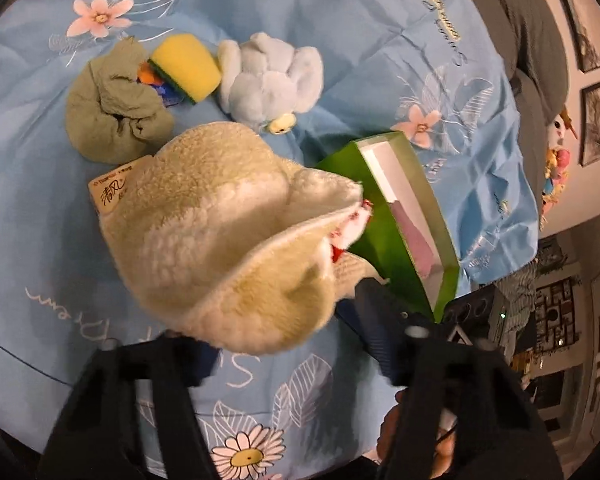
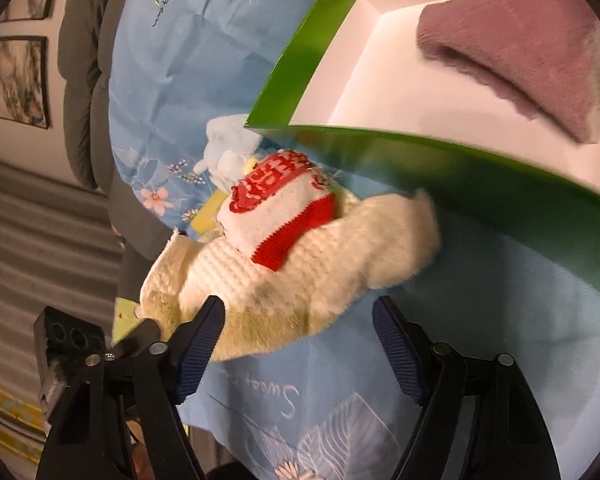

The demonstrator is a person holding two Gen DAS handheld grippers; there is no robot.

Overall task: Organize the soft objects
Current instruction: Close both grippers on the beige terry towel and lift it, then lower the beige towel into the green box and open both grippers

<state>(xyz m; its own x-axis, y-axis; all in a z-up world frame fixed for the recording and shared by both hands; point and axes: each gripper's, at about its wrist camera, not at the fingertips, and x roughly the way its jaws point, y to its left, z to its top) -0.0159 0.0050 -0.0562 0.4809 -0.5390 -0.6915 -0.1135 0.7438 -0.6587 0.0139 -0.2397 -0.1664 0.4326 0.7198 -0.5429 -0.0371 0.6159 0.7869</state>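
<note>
Lying inside the green box (image 2: 440,152), a mauve cloth (image 2: 532,48).

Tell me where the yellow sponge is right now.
In the left wrist view, the yellow sponge lies on the blue sheet, upper left, between the green cloth and the pale blue plush toy.

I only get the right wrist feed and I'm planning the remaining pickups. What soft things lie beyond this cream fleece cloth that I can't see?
Observer: A crumpled green cloth lies beyond the cream fleece cloth, touching a yellow sponge.
Operator: Anything hidden under the fleece itself?
Observer: Yes, a tissue pack pokes out from under its left edge.
Operator: Is the green cloth wrapped around anything?
Observer: Something orange and blue is wedged between it and the sponge; I cannot tell what it is.
</note>
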